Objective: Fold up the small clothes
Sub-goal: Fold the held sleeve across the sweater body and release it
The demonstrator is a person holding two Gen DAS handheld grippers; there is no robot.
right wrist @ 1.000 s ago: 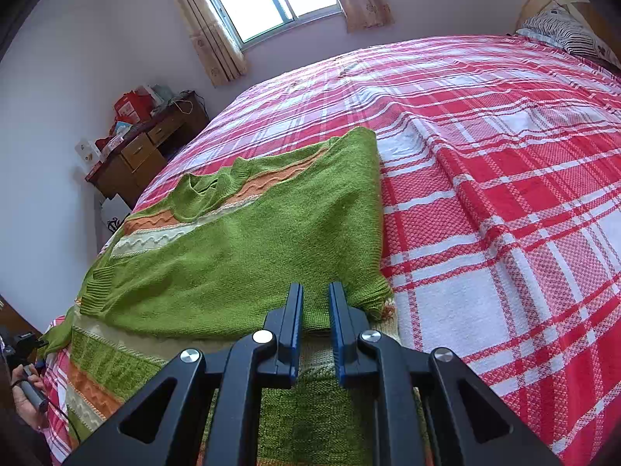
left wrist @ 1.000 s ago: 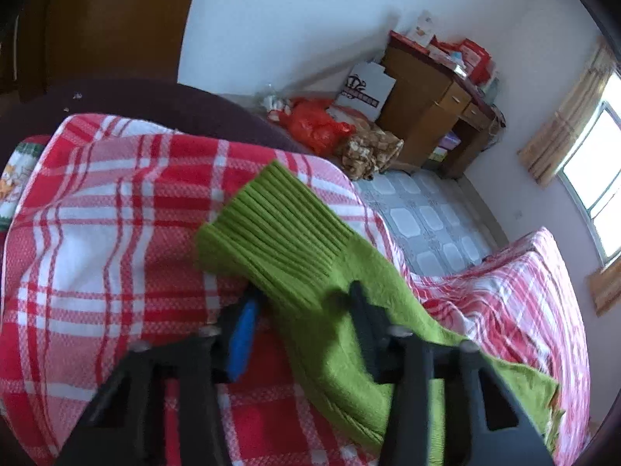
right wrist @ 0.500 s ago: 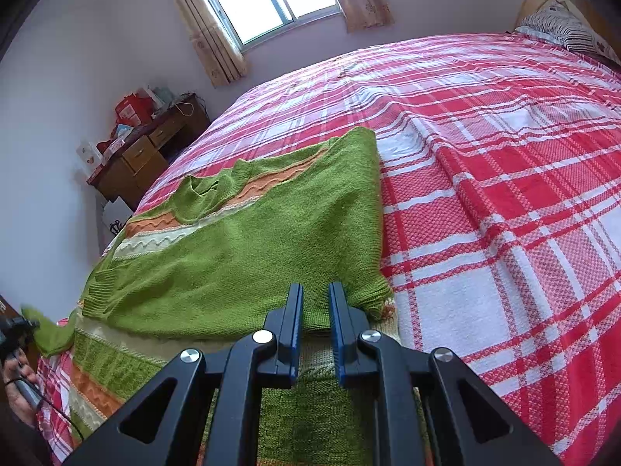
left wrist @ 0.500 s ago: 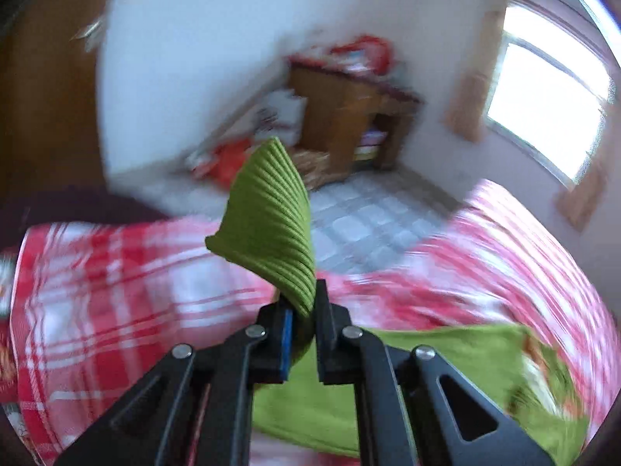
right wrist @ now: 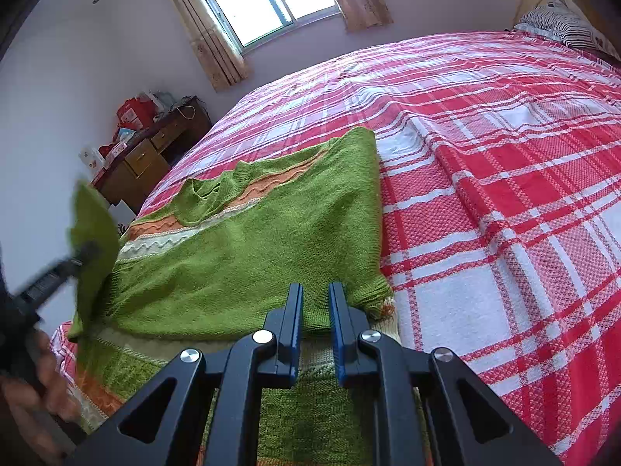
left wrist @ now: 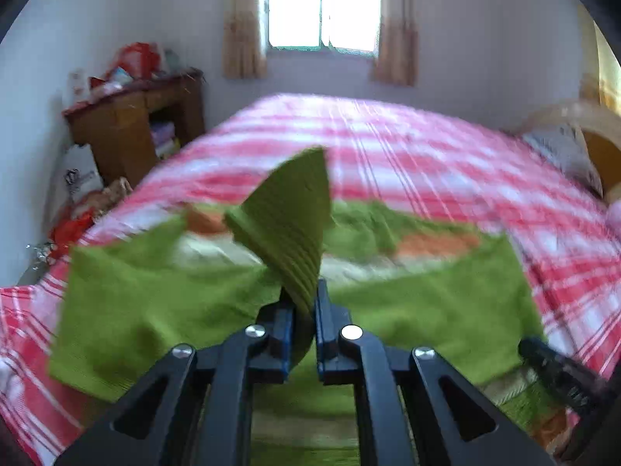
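Note:
A green knit sweater (right wrist: 248, 248) with orange and cream bands lies on the red plaid bed (right wrist: 504, 178); one sleeve is folded across its body. It also shows in the left wrist view (left wrist: 427, 303). My left gripper (left wrist: 300, 303) is shut on the ribbed cuff of the other sleeve (left wrist: 291, 225) and holds it raised above the sweater. In the right wrist view the left gripper (right wrist: 83, 252) shows at the left edge with that cuff (right wrist: 95, 225). My right gripper (right wrist: 315, 291) hovers over the folded sleeve's edge, jaws a narrow gap apart, holding nothing.
A wooden desk (left wrist: 136, 124) with red bags on top stands left of the bed, with clutter on the floor beside it. A window (left wrist: 322, 4) with curtains is at the far wall. A pillow (right wrist: 562, 27) and headboard lie at the right.
My left gripper closed on the sleeve cuff, lifted it off the bed and swung it over toward the sweater body. The right gripper has not moved.

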